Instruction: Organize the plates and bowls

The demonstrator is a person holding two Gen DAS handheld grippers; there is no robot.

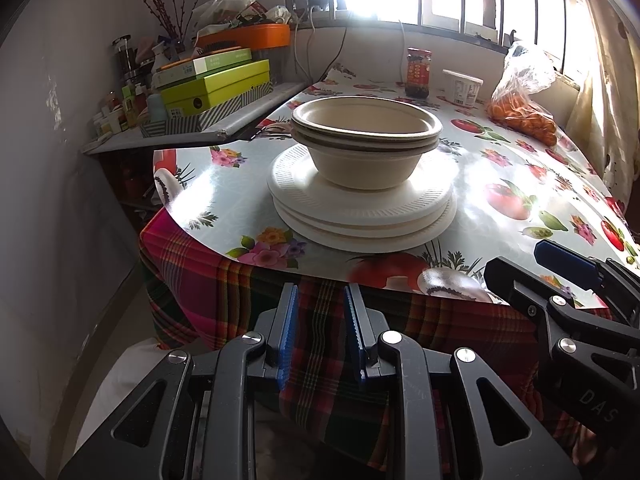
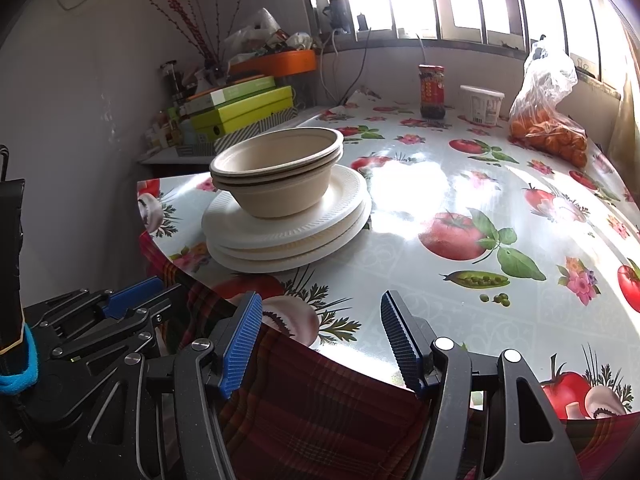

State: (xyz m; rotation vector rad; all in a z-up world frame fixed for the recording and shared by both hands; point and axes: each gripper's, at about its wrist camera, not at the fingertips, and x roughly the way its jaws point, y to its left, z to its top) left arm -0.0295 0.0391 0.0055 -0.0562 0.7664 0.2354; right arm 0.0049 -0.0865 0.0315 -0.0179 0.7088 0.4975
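Nested bowls (image 1: 366,140) on plates (image 1: 362,208), frame centre, ahead of left gripper (image 1: 320,300): narrow gap, empty. Right gripper (image 2: 320,312): wide, empty, stack upper left.

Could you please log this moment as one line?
bowls nested on plates | left gripper narrow gap, empty | right gripper open, empty | both off table

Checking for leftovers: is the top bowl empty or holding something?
Empty: the top bowl shows only its bare beige inside in both views.
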